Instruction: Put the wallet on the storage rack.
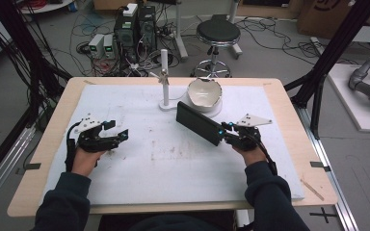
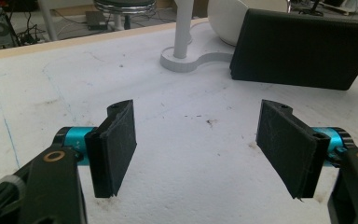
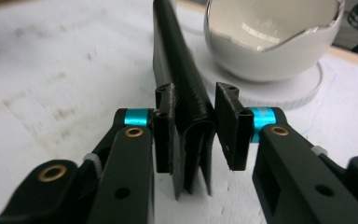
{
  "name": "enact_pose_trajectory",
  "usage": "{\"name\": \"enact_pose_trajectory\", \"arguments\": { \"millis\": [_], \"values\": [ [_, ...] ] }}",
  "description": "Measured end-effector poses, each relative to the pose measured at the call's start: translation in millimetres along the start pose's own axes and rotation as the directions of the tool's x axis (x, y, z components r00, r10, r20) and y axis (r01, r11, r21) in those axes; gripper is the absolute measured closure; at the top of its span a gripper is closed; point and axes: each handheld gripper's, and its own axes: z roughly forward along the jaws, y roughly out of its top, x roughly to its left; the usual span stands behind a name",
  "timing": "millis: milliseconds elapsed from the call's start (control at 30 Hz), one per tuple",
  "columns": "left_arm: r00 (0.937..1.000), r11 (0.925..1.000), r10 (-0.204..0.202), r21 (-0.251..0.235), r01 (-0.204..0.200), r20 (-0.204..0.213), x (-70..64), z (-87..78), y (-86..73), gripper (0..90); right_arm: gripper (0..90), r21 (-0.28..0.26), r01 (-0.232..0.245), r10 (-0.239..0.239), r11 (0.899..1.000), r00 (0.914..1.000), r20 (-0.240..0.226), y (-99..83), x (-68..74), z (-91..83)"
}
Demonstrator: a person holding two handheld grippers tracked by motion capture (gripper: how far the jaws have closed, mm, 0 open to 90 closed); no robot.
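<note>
The black case [image 2: 303,51] hides part of the white bowl [image 2: 226,21].

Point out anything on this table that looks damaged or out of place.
The white bowl on the round base of the white stand has a jagged, broken-looking rim, like a cracked eggshell; it may be made that way. The white mat carries brown smudges. The black case stands on edge, in the right gripper.

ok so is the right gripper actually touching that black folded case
Touching. The right gripper view shows the right gripper with its jaws closed around the black case, the left one pressed against the case's folded edge.
</note>
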Motion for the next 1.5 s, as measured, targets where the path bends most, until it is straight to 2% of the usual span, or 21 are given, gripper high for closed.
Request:
{"name": "enact_pose_trajectory", "arguments": {
  "millis": [167,200,233,267,333,367,467,633,700,733,767,900,1067,1133,1167,1367,1500],
  "values": [
    [1.0,1.0,-0.003,0.001,0.003,-0.002,0.1,-0.2,-0.2,28.4,62.3,0.042,0.042,-0.042,0.998,0.9991,0.006,-2.0,1.9,11.4],
    [1.0,1.0,-0.005,0.002,0.005,-0.001,0.0,0.0,-0.3,28.4,55.8,0.058,0.05,-0.051,0.997,0.9987,0.008,-3.5,1.4,15.0],
    [1.0,1.0,-0.006,0.003,0.006,0.0,-0.1,0.1,-0.5,28.4,55.8,0.058,0.05,-0.051,0.997,0.9987,0.008,-3.5,1.4,15.0],
    [1.0,1.0,-0.006,0.003,0.006,0.0,-0.2,0.2,-0.6,28.4,49.2,0.075,0.058,-0.059,0.995,0.9983,0.003,-5.7,0.8,19.8],
    [1.0,1.0,-0.005,0.004,0.005,0.001,-0.4,0.3,-0.7,28.4,47.6,0.087,0.063,-0.063,0.994,0.998,-0.007,-7.1,0.3,22.7],
    [1.0,1.0,-0.001,0.005,0.001,0.002,-0.3,0.3,-0.7,28.4,48.2,0.111,0.055,-0.052,0.992,0.9982,-0.03,-9.9,-1.2,29.6],
    [1.0,1.0,-0.003,0.008,0.003,0.001,-0.4,0.3,-0.9,28.4,54.4,0.132,0.057,-0.051,0.99,0.9974,-0.052,-12.4,-3.7,37.4],
    [1.0,0.9999,-0.006,0.01,0.006,0.002,-0.3,0.8,-1.4,28.4,61.4,0.138,0.042,-0.031,0.99,0.9966,-0.077,-13.7,-6.0,39.5],
    [1.0,0.9999,-0.004,0.013,0.004,0.003,-0.5,0.9,-1.5,28.4,64.8,0.128,0.031,-0.02,0.991,0.9962,-0.085,-13.4,-6.6,38.5],
    [1.0,0.9999,-0.001,0.014,0.001,0.004,-0.4,0.9,-1.5,28.4,71.3,0.091,0.028,-0.019,0.995,0.994,-0.108,-11.2,-7.9,34.1],
    [1.0,0.9999,0.0,0.015,0.0,0.002,-0.6,0.9,-1.5,28.4,72.3,0.083,0.03,-0.021,0.996,0.9936,-0.111,-10.2,-7.4,32.3],
    [1.0,0.9999,0.0,0.016,0.0,0.003,-0.5,0.9,-1.5,28.4,73.5,0.066,0.051,-0.044,0.997,0.9925,-0.115,-7.4,-4.2,28.7],
    [1.0,0.9999,-0.002,0.015,0.002,0.0,-0.6,0.9,-1.6,28.4,73.1,-0.027,0.024,-0.027,0.999,0.9931,-0.114,-0.7,-3.4,16.4],
    [1.0,0.9999,-0.001,0.016,0.001,0.0,-0.7,1.2,-1.6,28.4,73.1,-0.037,0.016,-0.02,0.999,0.9934,-0.113,0.1,-3.7,14.6],
    [1.0,0.9999,-0.001,0.016,0.001,0.0,-0.7,1.3,-1.6,28.4,73.2,-0.07,0.001,-0.008,0.998,0.9946,-0.104,2.1,-5.3,8.8],
    [1.0,0.9999,-0.002,0.016,0.002,0.0,-0.7,1.4,-1.7,28.4,73.2,-0.131,-0.02,0.008,0.991,0.9958,-0.092,7.6,-8.1,-2.9],
    [1.0,0.9998,-0.007,0.018,0.007,0.0,-0.7,1.8,-2.1,28.4,73.5,-0.168,-0.027,0.016,0.985,0.9975,-0.069,20.0,-8.7,-15.9]
  ]
}}
